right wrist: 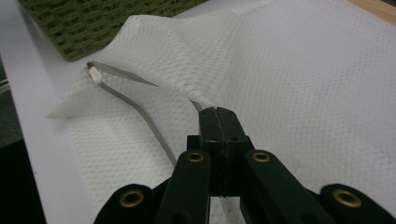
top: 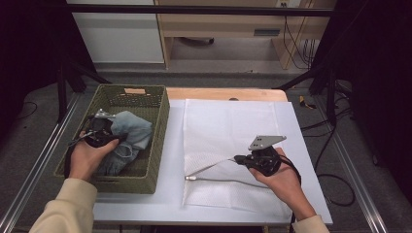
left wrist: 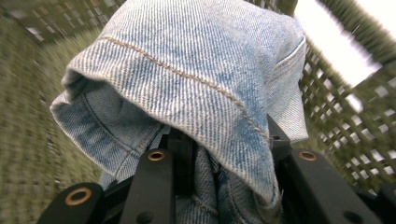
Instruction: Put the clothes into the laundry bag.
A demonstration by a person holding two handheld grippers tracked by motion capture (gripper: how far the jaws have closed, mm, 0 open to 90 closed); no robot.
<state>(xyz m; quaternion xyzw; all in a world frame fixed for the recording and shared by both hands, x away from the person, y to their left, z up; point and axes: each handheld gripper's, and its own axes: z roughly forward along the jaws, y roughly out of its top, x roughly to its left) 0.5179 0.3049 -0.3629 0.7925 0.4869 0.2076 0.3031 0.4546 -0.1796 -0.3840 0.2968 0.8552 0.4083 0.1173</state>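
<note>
A light blue denim garment (top: 130, 130) lies bunched in the green woven basket (top: 163, 127) at the left of the table. My left gripper (top: 115, 136) is inside the basket, and its jaws are shut on a fold of the denim (left wrist: 196, 70), which drapes over the fingertips and hides them. A flat white mesh bag (top: 228, 124) is spread across the middle of the table. My right gripper (top: 238, 158) is shut on the bag's near edge (right wrist: 201, 95), which lifts into a ridge at the gripper (right wrist: 217, 112). A grey cord (right wrist: 140, 116) with a white tip (right wrist: 95, 73) trails from that edge.
The basket's tall wall (left wrist: 336, 98) closes in around the left gripper. The white tabletop (top: 170, 194) has bare strips between basket and bag and along the front. A wooden edge (top: 223, 93) runs behind the bag. Metal rails and floor cables (top: 335, 179) flank the table.
</note>
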